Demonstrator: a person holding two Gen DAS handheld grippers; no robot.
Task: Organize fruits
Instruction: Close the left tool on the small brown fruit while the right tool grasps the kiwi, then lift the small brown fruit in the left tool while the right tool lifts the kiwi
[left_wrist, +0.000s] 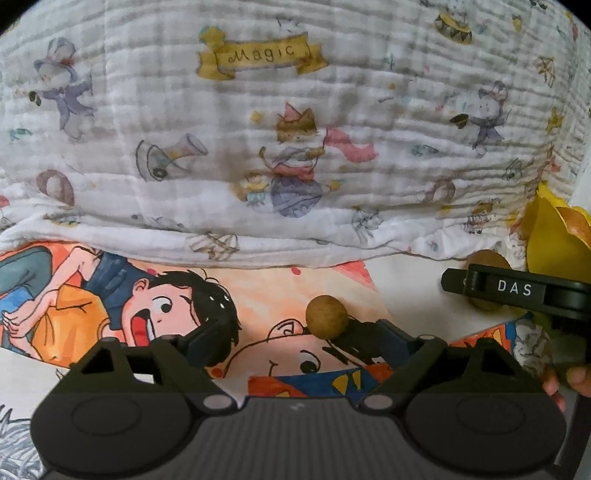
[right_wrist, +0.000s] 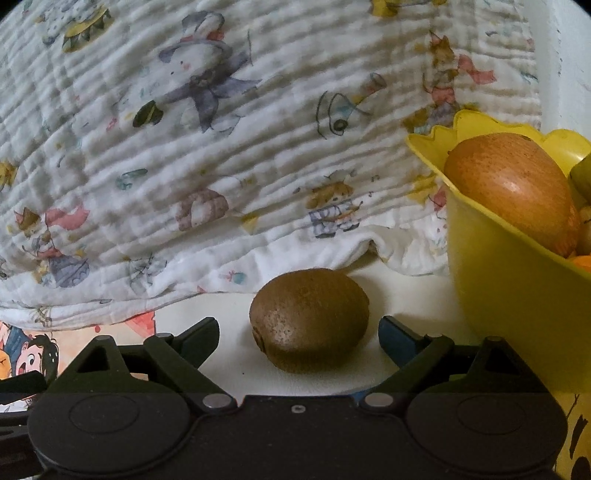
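In the right wrist view a brown kiwi (right_wrist: 309, 319) lies on the white surface between the spread fingers of my open right gripper (right_wrist: 298, 332), not touched by either. A yellow scalloped bowl (right_wrist: 517, 295) stands at the right and holds a reddish-orange apple (right_wrist: 517, 192) and other fruit. In the left wrist view a small round tan fruit (left_wrist: 326, 316) lies on the cartoon mat, just ahead of my open left gripper (left_wrist: 306, 336), close to its right finger. The right gripper (left_wrist: 517, 291) shows there at the right, over the kiwi (left_wrist: 487, 260).
A cartoon-print white blanket (left_wrist: 258, 147) rises along the back in both views. A colourful cartoon mat (left_wrist: 166, 302) covers the surface on the left. The yellow bowl's edge (left_wrist: 554, 236) shows at the far right of the left wrist view.
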